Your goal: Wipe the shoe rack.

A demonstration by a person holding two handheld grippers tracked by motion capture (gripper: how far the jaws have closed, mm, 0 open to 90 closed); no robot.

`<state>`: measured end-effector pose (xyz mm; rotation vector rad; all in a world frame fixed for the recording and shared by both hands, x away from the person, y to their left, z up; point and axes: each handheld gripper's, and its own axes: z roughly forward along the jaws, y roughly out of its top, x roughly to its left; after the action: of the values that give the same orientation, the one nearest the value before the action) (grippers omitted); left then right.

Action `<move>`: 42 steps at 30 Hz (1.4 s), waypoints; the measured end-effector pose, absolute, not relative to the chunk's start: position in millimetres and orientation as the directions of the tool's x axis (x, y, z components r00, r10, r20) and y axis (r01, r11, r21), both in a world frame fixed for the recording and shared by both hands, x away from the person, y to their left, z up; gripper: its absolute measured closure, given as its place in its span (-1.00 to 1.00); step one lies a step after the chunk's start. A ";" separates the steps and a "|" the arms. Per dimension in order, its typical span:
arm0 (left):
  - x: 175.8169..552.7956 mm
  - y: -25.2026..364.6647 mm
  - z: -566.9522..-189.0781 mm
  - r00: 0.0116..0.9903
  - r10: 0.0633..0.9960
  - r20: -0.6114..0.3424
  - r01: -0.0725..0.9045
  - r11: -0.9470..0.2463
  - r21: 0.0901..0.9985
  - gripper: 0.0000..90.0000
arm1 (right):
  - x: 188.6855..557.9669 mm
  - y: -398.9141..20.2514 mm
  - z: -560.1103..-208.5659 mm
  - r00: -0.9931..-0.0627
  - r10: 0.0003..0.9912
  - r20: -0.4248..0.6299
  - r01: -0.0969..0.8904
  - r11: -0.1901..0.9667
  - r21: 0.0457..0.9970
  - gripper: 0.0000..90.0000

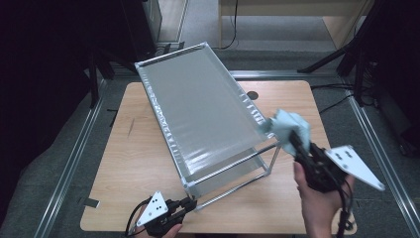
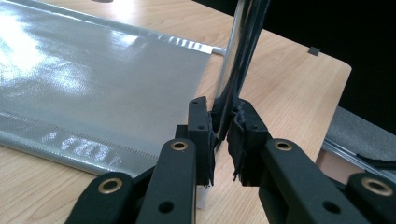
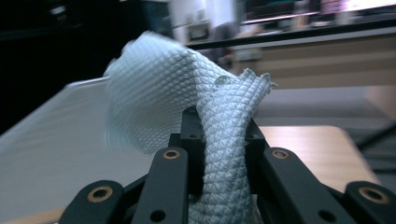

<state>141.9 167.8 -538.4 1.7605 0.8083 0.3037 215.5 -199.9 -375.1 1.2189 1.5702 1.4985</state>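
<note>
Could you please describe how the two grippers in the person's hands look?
Both the left gripper and the right gripper are black, with linked bars joined by brass-coloured rivets and worn, frayed black pads. Each carries a grey three-cornered plate with small holes, and a black cable trails behind.

A pale blue waffle-weave cloth is hanging bunched in the air by the rack's near right corner, its lower end twisted into a thick roll. The rack, a chrome-tube frame with glossy grey sheet shelves, is standing on the wooden table, turned at an angle, one shelf above another.
</note>
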 end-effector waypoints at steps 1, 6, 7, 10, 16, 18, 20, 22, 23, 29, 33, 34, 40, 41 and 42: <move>141.7 167.0 -538.3 0.729 0.658 -0.187 0.367 -0.147 0.918 0.78 | 222.6 -189.9 -374.7 -0.402 0.907 0.123 0.202 -0.043 0.978 0.71; 141.0 165.0 -538.4 0.722 0.667 -0.184 0.368 -0.147 0.918 0.78 | 250.8 -159.9 -390.4 -0.481 0.871 0.105 0.317 0.061 0.946 0.70; 140.8 164.6 -537.9 0.718 0.670 -0.189 0.376 -0.145 0.915 0.78 | 253.7 -157.4 -395.2 -0.490 0.864 0.114 0.347 0.073 0.935 0.71; 140.1 162.3 -536.2 0.707 0.683 -0.183 0.383 -0.152 0.911 0.78 | 251.3 -155.8 -403.4 -0.497 0.861 0.105 0.350 0.088 0.932 0.74; 142.5 152.6 -537.1 0.699 0.687 -0.200 0.395 -0.137 0.909 0.77 | 235.6 -158.7 -404.3 -0.500 0.858 0.118 0.351 0.077 0.933 0.75; 139.3 148.6 -537.9 0.700 0.689 -0.189 0.384 -0.139 0.913 0.77 | 230.2 -154.6 -403.3 -0.518 0.848 0.111 0.356 0.096 0.930 0.75; 138.4 142.0 -537.8 0.712 0.678 -0.184 0.377 -0.147 0.914 0.78 | 224.4 -147.5 -403.4 -0.540 0.834 0.109 0.356 0.110 0.928 0.74; 138.4 134.8 -538.1 0.726 0.662 -0.187 0.373 -0.151 0.916 0.78 | 219.8 -137.5 -403.8 -0.565 0.818 0.106 0.357 0.126 0.926 0.71; 138.3 132.0 -538.5 0.730 0.657 -0.187 0.370 -0.150 0.917 0.78 | 217.2 -131.8 -403.5 -0.580 0.807 0.109 0.358 0.133 0.924 0.65; 140.9 130.1 -541.1 0.746 0.625 -0.229 0.386 -0.126 0.914 0.76 | 198.4 -98.1 -403.6 -0.686 0.721 0.098 0.328 0.186 0.926 0.62; 140.4 129.6 -539.7 0.751 0.629 -0.200 0.372 -0.154 0.915 0.77 | 199.3 -101.4 -404.9 -0.689 0.719 0.092 0.321 0.189 0.928 0.72; 140.7 130.2 -539.7 0.753 0.627 -0.202 0.374 -0.154 0.915 0.77 | 201.6 -106.7 -404.5 -0.676 0.730 0.095 0.326 0.182 0.927 0.72; 140.7 132.2 -540.0 0.756 0.618 -0.215 0.382 -0.150 0.912 0.76 | 222.4 -159.9 -401.4 -0.461 0.886 0.055 0.341 0.119 0.932 0.45; 140.9 132.2 -540.1 0.756 0.618 -0.216 0.383 -0.150 0.911 0.76 | 225.5 -169.9 -401.1 -0.424 0.902 0.085 0.350 0.076 0.934 0.37; 141.1 131.9 -540.2 0.756 0.617 -0.217 0.383 -0.149 0.912 0.76 | 227.4 -177.6 -400.7 -0.397 0.911 0.108 0.354 0.043 0.934 0.34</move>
<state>141.1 131.9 -540.2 1.7687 0.7849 0.2457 227.4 -177.6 -400.7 1.2735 1.7917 1.3523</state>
